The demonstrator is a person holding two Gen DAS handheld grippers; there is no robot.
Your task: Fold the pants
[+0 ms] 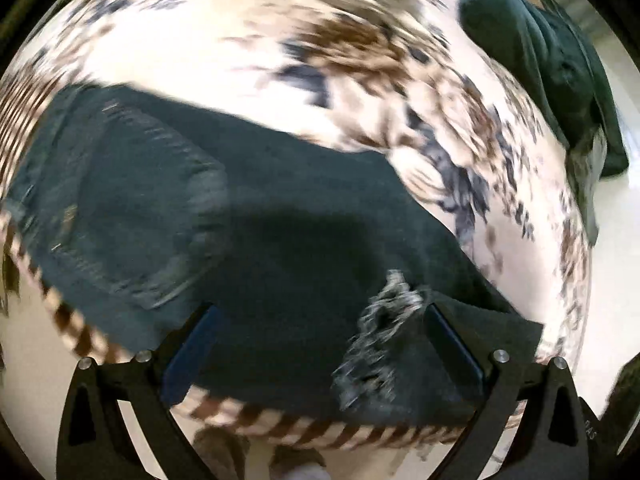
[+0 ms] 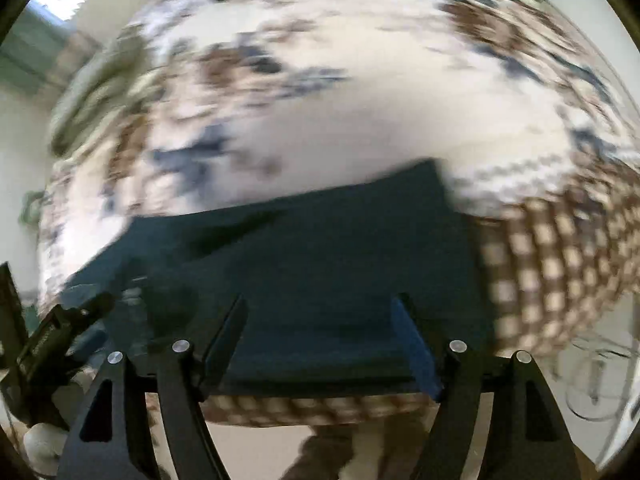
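Dark blue jeans (image 1: pixel 248 216) lie flat on a cloth-covered surface (image 1: pixel 240 60) with a brown and blue pattern and a chequered border. A frayed rip (image 1: pixel 384 320) shows in the denim near the front edge. My left gripper (image 1: pixel 320 324) hovers over the jeans beside the rip, open wide, with nothing pinched between its fingers. In the right wrist view the jeans (image 2: pixel 320 248) form a smooth dark rectangle by the chequered edge (image 2: pixel 552 272). Above that end my right gripper (image 2: pixel 320 320) is open, its pads clear of the fabric. Both views are motion-blurred.
A heap of dark green clothing (image 1: pixel 552 60) lies at the far right edge of the surface. Pale floor (image 1: pixel 624 208) shows beyond the edges. A black mechanical part (image 2: pixel 60 328) sits at the lower left of the right wrist view, and a clear wire-like object (image 2: pixel 600 380) at the lower right.
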